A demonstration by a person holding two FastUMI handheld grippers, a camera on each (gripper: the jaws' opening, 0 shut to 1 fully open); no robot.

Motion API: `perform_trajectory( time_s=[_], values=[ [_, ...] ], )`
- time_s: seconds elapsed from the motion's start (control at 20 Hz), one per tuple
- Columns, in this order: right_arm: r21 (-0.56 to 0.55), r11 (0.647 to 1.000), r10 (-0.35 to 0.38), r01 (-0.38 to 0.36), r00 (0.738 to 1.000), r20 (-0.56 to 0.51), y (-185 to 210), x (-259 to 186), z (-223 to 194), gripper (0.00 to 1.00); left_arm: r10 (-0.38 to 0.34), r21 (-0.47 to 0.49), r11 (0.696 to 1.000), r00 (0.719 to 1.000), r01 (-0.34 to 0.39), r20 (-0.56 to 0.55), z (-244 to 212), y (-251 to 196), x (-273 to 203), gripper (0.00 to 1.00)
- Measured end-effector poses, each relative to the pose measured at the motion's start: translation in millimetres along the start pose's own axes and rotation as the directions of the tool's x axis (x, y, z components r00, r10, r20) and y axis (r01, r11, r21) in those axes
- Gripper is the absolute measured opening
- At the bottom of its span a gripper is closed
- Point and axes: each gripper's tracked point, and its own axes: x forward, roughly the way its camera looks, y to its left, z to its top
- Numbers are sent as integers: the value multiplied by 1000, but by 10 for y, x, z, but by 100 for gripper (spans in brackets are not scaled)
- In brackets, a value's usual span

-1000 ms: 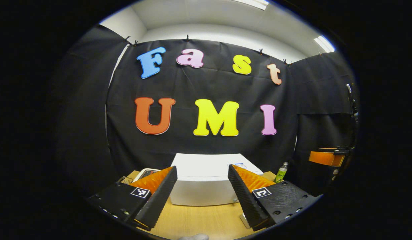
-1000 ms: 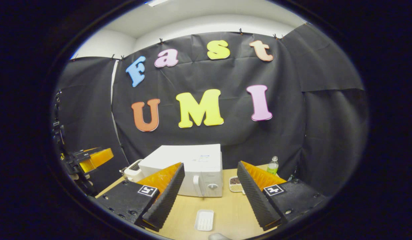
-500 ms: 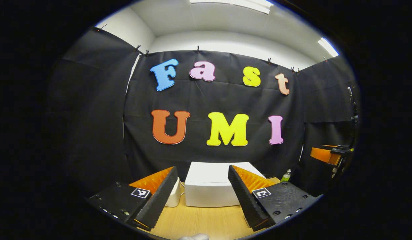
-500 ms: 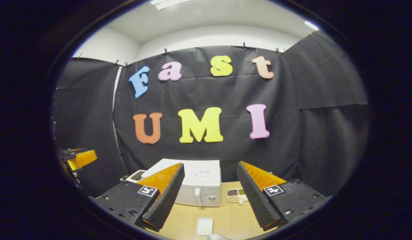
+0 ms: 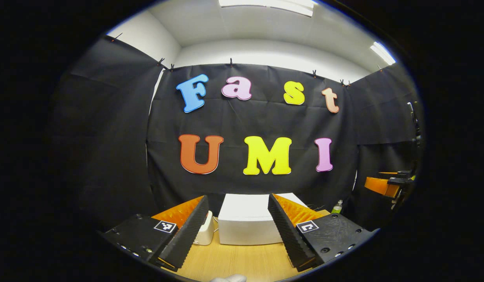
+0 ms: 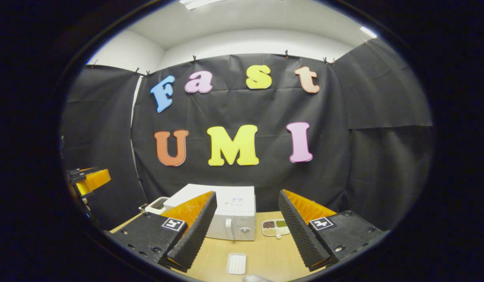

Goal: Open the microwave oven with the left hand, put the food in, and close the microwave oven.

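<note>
The pale wooden tabletop [image 6: 265, 254] is carrying every item. The white box-shaped microwave oven [image 6: 230, 213] is sitting at the back of the tabletop, against the booth wall, with its door closed and its upright handle facing forward. In the left gripper view the same oven [image 5: 245, 223] is appearing between the two fingers, well apart from them.

The left gripper [image 5: 238, 231] is hovering above the tabletop with its jaws standing wide open and gripping nothing. The right gripper [image 6: 245, 235] is likewise hovering, jaws wide open and gripping nothing. Each gripper is also showing at the edge of the other's view.

A small white appliance [image 5: 206, 231] is standing just beside the oven's left side. A white divided plate holding dark and green food portions [image 6: 276, 228] is lying on the tabletop just beside the oven's right side. A white rectangular ribbed tray [image 6: 236, 263] is lying nearer, in front of the oven. A green-labelled plastic bottle [image 5: 336, 206] is standing upright at the far right of the tabletop.
</note>
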Motion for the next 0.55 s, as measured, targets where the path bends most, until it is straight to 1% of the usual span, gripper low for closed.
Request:
perform_trajectory(
  time_s=[0.05,0.1,0.2,0.35,0.4,0.45,0.55],
  values=[
    [-1,1000,-3,3,1000,2,-8,-9,9,100,-2,4,1000,1000,2,1,-8,-22,10,95],
    [-3,1000,-7,7,1000,4,-24,-19,8,92,-2,4,1000,1000,2,-1,-5,-25,-10,95],
    [-2,1000,-20,20,1000,7,-78,-25,22,91,-11,5,1000,1000,11,-3,-24,-66,-6,95],
    [12,1000,-25,25,1000,-7,-95,-40,-5,92,-20,11,1000,1000,20,-9,-28,-110,10,95],
    [15,1000,-27,27,1000,-7,-110,-46,-6,100,-27,10,1000,1000,27,-9,-37,-122,3,95],
    [13,1000,-27,27,1000,-7,-112,-48,-1,100,-43,8,999,999,43,0,-20,-163,3,95],
    [10,999,-33,33,999,-9,-122,-50,-3,100,-43,9,999,999,43,-3,-28,-162,10,95]
  ],
)
